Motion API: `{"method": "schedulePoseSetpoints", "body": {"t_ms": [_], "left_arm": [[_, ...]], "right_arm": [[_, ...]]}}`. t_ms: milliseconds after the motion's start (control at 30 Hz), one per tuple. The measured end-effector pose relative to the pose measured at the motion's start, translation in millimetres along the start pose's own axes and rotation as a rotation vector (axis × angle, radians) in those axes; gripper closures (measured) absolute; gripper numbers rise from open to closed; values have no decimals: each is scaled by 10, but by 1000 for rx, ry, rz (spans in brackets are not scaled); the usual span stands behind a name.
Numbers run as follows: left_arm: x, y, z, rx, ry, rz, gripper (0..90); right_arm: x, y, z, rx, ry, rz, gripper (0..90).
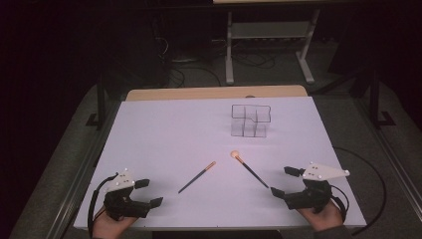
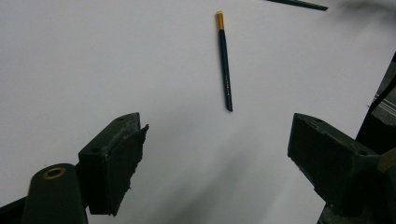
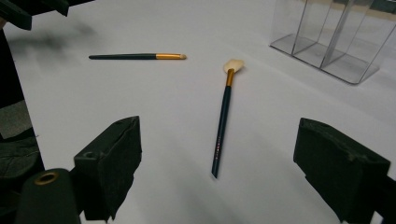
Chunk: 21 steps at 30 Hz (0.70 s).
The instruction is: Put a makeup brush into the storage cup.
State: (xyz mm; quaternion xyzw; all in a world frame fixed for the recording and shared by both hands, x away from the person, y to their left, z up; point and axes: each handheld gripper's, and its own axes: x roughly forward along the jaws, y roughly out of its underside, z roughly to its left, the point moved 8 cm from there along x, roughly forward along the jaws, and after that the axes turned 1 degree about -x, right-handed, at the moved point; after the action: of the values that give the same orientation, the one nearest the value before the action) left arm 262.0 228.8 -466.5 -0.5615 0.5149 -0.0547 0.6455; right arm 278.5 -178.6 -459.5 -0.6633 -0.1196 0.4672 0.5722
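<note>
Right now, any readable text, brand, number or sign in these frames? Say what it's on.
No text here can be read.
Brush with the wide pale head: a faint reddish imprint runs along the lower handle, too small and blurred to read.
Thinner brush: a faint mark on the handle, also unreadable.
Clear plastic organizer: no label visible.
White tabletop: no print visible.

From above, my white table (image 1: pixel 164 129) is the one bright patch in a dark room, its surroundings sinking to near black. The light is soft and even; shadows under my claws are faint smudges. The high view is grainy and slightly soft. In both claw views the near pads are blurred, while the brushes farther off stay sharp.
</note>
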Motion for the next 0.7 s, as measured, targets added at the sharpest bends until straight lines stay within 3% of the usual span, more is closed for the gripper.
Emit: {"method": "schedulePoseSetpoints", "body": {"t_ms": [233,700], "left_arm": [[15,-18,-16,-6,2,0,175],[44,-196,-81,62,-16,-14,175]], "right_arm": [[-6,-6,-19,5,7,-7,140],[10,-5,-50,-8,8,-7,140]]}}
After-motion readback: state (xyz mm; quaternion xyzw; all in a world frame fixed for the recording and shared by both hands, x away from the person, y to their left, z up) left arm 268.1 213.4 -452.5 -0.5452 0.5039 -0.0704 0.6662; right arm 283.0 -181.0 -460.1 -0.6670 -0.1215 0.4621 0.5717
